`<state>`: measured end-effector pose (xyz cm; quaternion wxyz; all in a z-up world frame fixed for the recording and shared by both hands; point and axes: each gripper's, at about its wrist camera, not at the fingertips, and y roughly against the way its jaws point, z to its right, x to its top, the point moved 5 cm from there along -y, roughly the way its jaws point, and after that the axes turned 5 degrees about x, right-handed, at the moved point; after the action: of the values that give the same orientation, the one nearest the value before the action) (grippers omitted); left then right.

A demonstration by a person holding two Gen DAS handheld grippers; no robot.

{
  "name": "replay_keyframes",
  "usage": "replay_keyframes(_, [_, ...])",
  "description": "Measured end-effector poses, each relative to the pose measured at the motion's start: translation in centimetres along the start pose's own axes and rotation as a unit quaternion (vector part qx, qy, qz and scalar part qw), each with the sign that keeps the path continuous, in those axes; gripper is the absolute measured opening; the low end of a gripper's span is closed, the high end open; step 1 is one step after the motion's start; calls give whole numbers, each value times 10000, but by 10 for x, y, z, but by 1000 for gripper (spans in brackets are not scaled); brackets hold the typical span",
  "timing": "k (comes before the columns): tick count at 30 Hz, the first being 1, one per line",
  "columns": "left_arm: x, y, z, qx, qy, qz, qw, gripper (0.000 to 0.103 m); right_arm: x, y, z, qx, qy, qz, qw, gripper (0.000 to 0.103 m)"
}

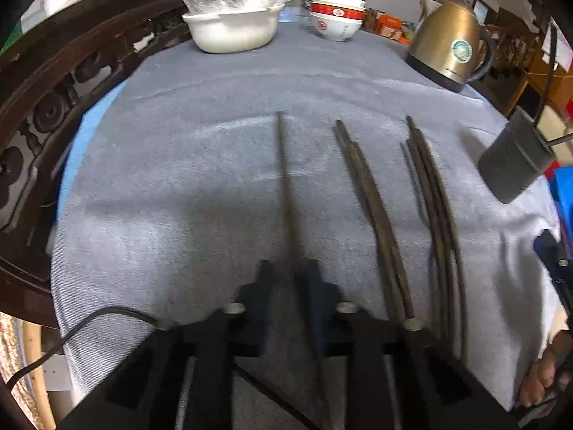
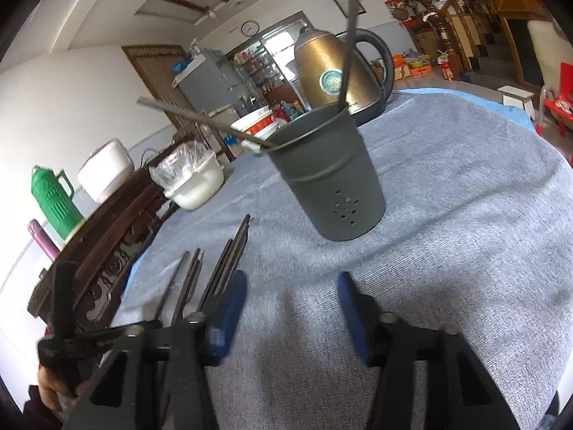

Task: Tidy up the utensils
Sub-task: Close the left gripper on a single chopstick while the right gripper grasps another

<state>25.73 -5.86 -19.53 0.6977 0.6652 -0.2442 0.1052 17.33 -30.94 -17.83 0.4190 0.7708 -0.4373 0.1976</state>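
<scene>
Several dark chopsticks lie on the grey cloth. In the left wrist view my left gripper [image 1: 289,272] is shut on a single chopstick [image 1: 284,179] that points away from me. A pair [image 1: 369,208] and a bundle [image 1: 435,208] lie to its right. The dark grey utensil holder [image 2: 327,175] stands on the cloth with two chopsticks [image 2: 200,118] leaning out of it. It also shows at the right edge of the left wrist view [image 1: 514,161]. My right gripper [image 2: 292,308] is open and empty, a short way in front of the holder. The loose chopsticks [image 2: 229,261] lie to its left.
A gold electric kettle [image 1: 449,43] stands at the back right. A white pot with a plastic bag [image 1: 232,25] and stacked bowls [image 1: 336,18] stand at the far edge. A carved wooden chair back [image 1: 53,107] runs along the left side of the table.
</scene>
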Motion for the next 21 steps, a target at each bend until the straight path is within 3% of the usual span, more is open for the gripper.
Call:
replay_keyframes(5, [-5,3,-2,-424,77,-116,9990,9,8,-15,-28,-129,419,-303,9986,39])
replay_keyframes(10, [-10,11,-6,-784,74,-152,9968,9,21,-57,-61,-49,655,-880,9940,34])
replay_keyframes(13, [-3,21,-14,-934,86,30,9956,13,19,-86,-70,-152,754,-1251,9892,29])
replay_keyframes(15, [5,27,-20,-1012,125,155,9947,28,17,-104,-74,-228,692,-1435,9870,27])
replay_keyframes(21, [28,27,-31,-1045,232,289,9938,29,14,-135,-77,-634,703,-1673,9813,18])
